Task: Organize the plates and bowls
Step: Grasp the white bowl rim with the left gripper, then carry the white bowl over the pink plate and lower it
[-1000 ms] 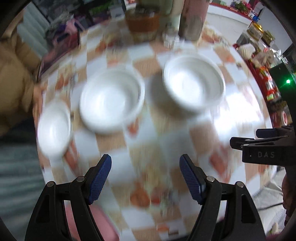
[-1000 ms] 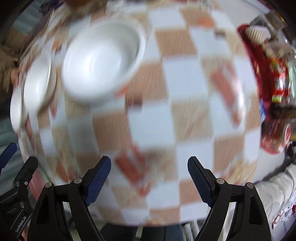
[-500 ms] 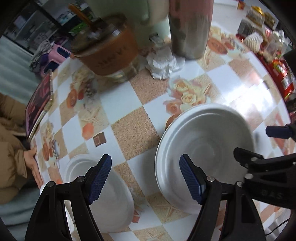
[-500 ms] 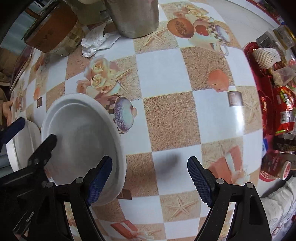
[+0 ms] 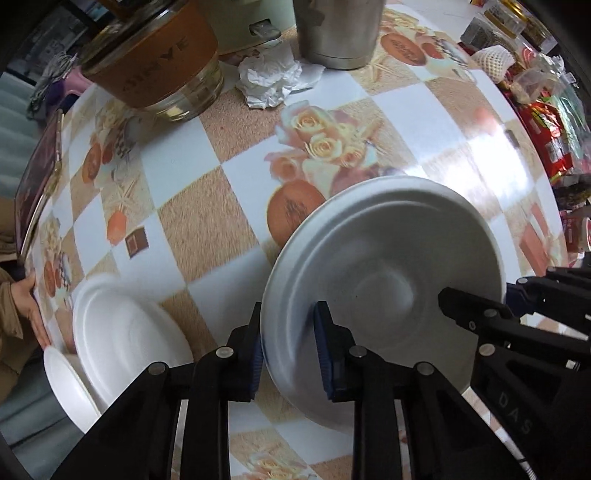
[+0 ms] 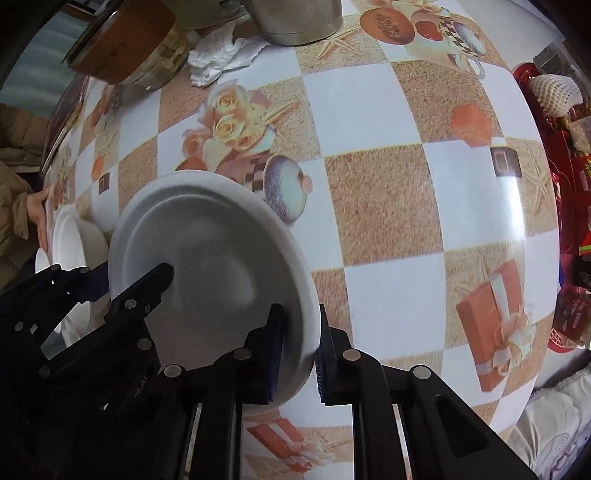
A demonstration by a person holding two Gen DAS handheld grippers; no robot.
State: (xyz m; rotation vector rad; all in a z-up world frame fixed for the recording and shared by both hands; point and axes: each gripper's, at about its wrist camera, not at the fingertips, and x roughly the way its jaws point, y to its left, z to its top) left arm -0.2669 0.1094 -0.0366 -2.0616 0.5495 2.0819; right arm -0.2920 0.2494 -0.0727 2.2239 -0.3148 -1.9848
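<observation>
A large white bowl (image 5: 388, 280) sits on the checkered tablecloth. My left gripper (image 5: 290, 350) is shut on its left rim, one blue pad inside and one outside. My right gripper (image 6: 299, 354) is shut on the right rim of the same bowl (image 6: 207, 258). A second white bowl (image 5: 122, 339) lies to the left, with a small white plate (image 5: 62, 384) at its near left edge. In the right wrist view that second bowl (image 6: 74, 236) shows at the far left, behind the left gripper's body.
At the back stand a brown-banded glass jar (image 5: 159, 62), a steel cup (image 5: 336, 33) and a crumpled tissue (image 5: 269, 77). Red snack packets (image 5: 546, 122) lie at the right table edge. A person's hand (image 5: 29, 306) rests at the left edge.
Both grippers were open half a second ago beside the large bowl. Now each has closed on an opposite rim of it. A second ago both views were farther back and blurred.
</observation>
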